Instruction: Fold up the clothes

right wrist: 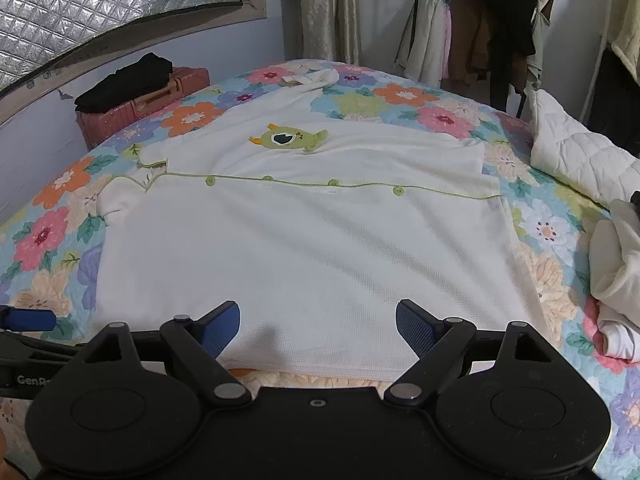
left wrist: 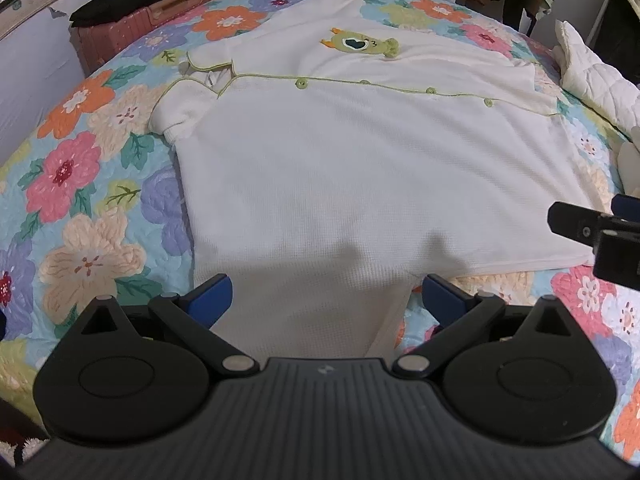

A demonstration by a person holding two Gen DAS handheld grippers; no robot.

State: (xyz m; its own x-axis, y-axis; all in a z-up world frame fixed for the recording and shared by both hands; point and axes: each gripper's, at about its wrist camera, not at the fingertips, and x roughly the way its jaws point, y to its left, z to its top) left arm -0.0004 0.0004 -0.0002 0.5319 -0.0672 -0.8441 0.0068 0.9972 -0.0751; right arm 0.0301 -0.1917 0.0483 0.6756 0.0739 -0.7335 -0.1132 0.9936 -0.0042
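- Ahead of our left gripper (left wrist: 328, 296), the jaws stand wide apart and hold nothing; a sleeve of the white pajama top (left wrist: 320, 168) runs between the blue pads (left wrist: 210, 300), which hover above the cloth.
- Our right gripper (right wrist: 318, 324) is spread just as wide and grips nothing, its pads (right wrist: 416, 326) poised over the near hem; we cannot tell if they brush the fabric.
- To the left gripper's right, the other tool shows only as a dark tip cut off by the edge, so its opening cannot be read from there.
- Beyond both grippers, the top lies spread flat on the floral quilt (left wrist: 80, 184), buttoned along a green-piped placket, with green buttons (left wrist: 301, 84) and a green monster patch (right wrist: 288, 138) on the far half.
- Its far sleeve trails off toward the far edge of the bed and is hard to make out.
- Off to the far left sits a pink suitcase (right wrist: 160, 92) with black clothing (right wrist: 128, 76) on top.
- At the right gripper's right lie a white quilted blanket (right wrist: 576, 160) and a bundle of pale clothes (right wrist: 616, 280), both cropped.
- Hanging garments (right wrist: 480, 24) at the back are blurred.
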